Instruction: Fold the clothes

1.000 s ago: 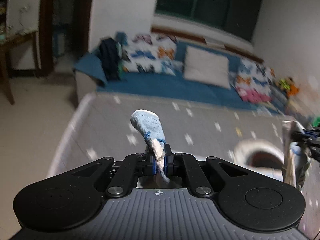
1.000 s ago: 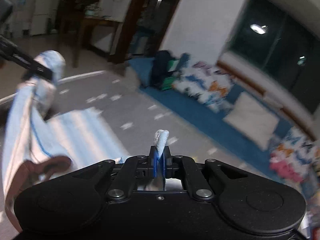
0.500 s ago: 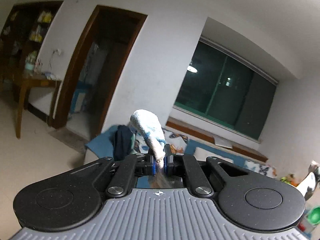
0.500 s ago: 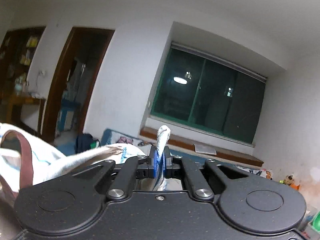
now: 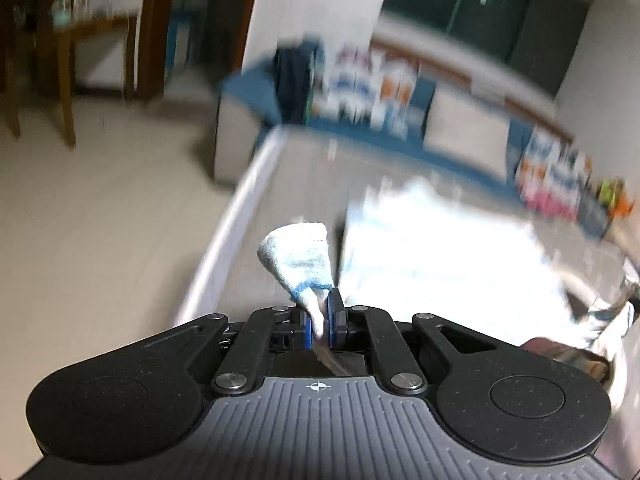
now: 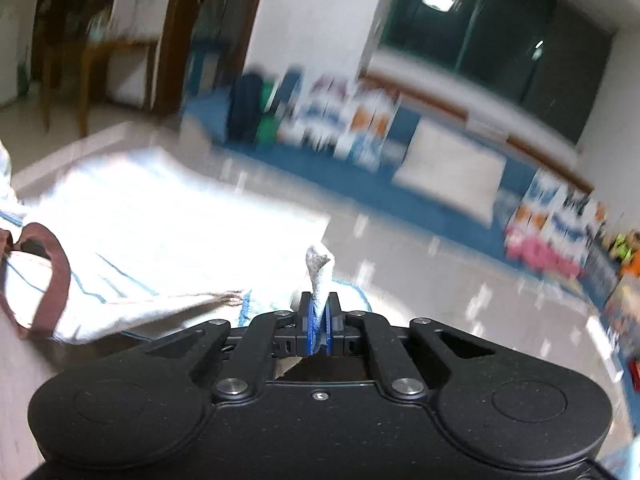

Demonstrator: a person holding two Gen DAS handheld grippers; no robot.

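Two corners of the shirt (image 5: 440, 248) are pinched by left gripper (image 5: 319, 320) and right gripper (image 6: 319, 322); body spread on the bed (image 5: 256, 208). Fast motion: thin pinches could be slipped, spread skewed.

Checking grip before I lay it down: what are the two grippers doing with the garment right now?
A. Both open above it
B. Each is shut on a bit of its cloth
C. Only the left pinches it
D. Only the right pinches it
B: the left gripper and the right gripper each have a tuft of the white garment pinched between closed fingers.
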